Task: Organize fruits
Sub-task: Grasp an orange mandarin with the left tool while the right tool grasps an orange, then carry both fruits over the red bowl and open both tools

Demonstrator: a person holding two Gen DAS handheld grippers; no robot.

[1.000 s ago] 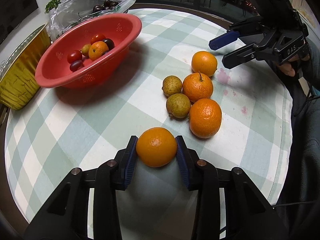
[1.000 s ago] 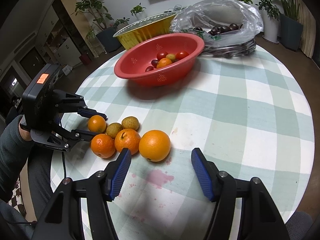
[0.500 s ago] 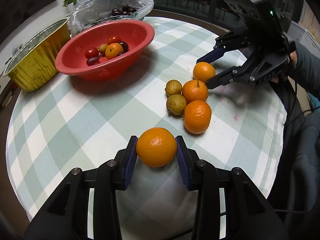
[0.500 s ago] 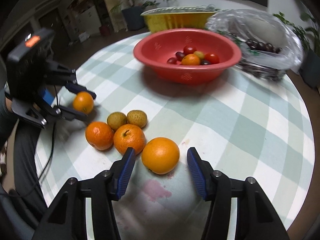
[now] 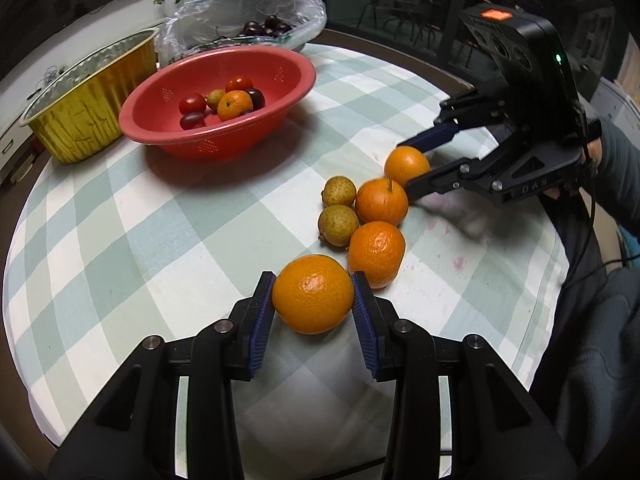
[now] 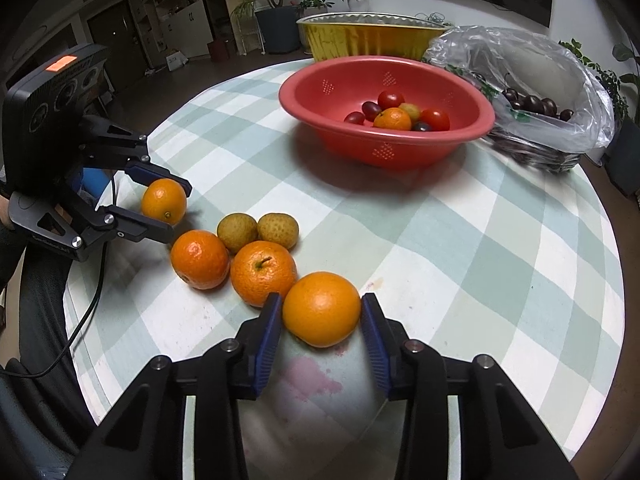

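My left gripper [image 5: 313, 300] is shut on an orange [image 5: 313, 293] and holds it just above the checked tablecloth; it also shows in the right wrist view [image 6: 168, 212]. My right gripper [image 6: 321, 316] has its pads touching both sides of a second orange [image 6: 321, 309] that rests on the cloth; this gripper also shows in the left wrist view [image 5: 408, 168]. Two more oranges [image 6: 262, 273] [image 6: 199, 259] and two small brownish-green fruits [image 6: 277, 230] lie between the grippers. A red bowl [image 6: 332, 120] at the back holds several small fruits.
A gold foil tray [image 5: 88, 116] stands behind the bowl. A clear plastic bag [image 6: 560, 80] with dark cherries lies next to it. The round table's edge [image 5: 24, 360] runs close by on my side. Potted plants stand beyond the table.
My right gripper moved forward around the nearest orange and closed onto it. My left gripper kept its orange and rose, tilting the view toward the bowl.
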